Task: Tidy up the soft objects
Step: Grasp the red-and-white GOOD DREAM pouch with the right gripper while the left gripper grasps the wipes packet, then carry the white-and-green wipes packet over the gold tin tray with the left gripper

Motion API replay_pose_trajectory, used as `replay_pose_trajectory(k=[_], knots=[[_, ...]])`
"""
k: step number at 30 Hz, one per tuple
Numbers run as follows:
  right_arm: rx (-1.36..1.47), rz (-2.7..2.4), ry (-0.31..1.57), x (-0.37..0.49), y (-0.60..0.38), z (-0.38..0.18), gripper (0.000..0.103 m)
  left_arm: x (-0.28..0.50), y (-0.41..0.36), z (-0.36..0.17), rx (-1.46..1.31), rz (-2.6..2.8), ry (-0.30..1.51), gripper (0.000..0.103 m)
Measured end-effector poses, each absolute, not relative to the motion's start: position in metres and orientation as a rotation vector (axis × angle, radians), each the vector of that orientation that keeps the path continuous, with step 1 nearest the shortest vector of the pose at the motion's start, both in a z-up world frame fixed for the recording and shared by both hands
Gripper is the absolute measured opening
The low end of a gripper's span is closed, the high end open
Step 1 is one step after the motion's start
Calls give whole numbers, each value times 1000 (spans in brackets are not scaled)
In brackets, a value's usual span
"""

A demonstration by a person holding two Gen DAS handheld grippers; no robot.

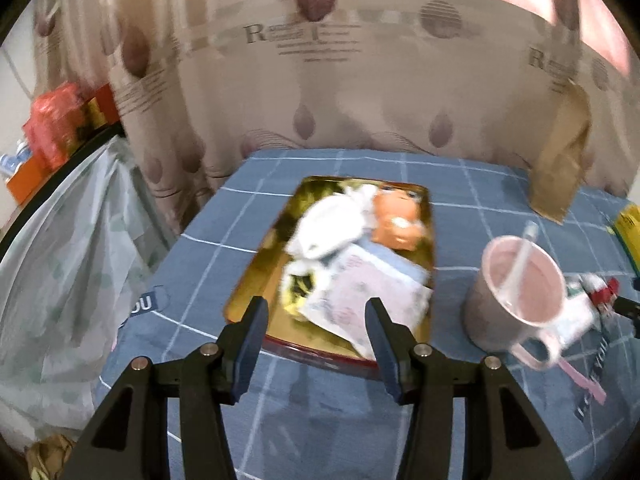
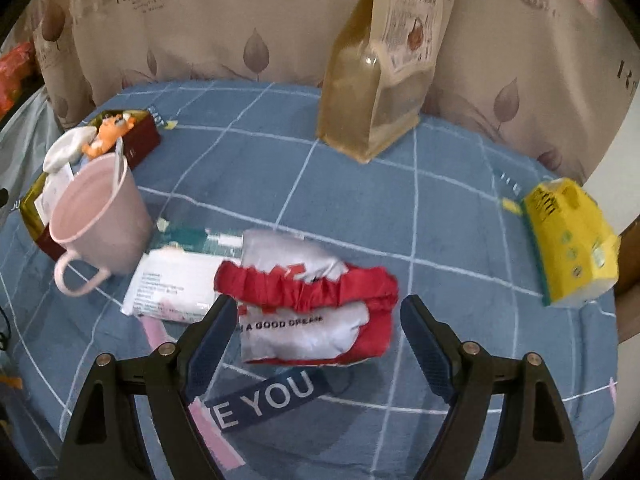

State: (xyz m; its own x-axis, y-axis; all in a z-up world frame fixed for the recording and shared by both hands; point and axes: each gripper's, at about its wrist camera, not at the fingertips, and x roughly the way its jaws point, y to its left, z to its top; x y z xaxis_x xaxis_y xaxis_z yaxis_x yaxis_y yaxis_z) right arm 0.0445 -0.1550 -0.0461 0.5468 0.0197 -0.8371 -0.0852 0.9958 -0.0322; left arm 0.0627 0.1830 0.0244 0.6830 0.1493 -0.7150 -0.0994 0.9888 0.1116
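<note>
My right gripper (image 2: 314, 322) hangs wide and empty over the red-and-white crinkled pouch (image 2: 312, 300), which lies mid-worktop with bare blue checked cloth (image 2: 320, 184) behind it up to the tall kraft bag (image 2: 380, 76). My left gripper (image 1: 316, 320) gapes too, holding nothing, above the near rim of the shiny gold tray (image 1: 256, 280) heaped with soft white and orange things; a smooth pink cup (image 1: 520, 292) stands just beside.
</note>
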Motion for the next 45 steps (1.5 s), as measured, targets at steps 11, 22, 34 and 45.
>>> replay_pose_trajectory(k=[11,22,34,45], knots=[[-12,78,987,70,-149,-73,82,54,127,33,150,28,810,52],[-75,-2,940,86,-168,-81,29,53,63,36,229,-109,813,57],[-42,-150,886,72,-221,-77,24,45,-17,22,333,-441,852,66],[67,-163,897,59,-252,-93,24,77,-68,4,524,-632,914,76]])
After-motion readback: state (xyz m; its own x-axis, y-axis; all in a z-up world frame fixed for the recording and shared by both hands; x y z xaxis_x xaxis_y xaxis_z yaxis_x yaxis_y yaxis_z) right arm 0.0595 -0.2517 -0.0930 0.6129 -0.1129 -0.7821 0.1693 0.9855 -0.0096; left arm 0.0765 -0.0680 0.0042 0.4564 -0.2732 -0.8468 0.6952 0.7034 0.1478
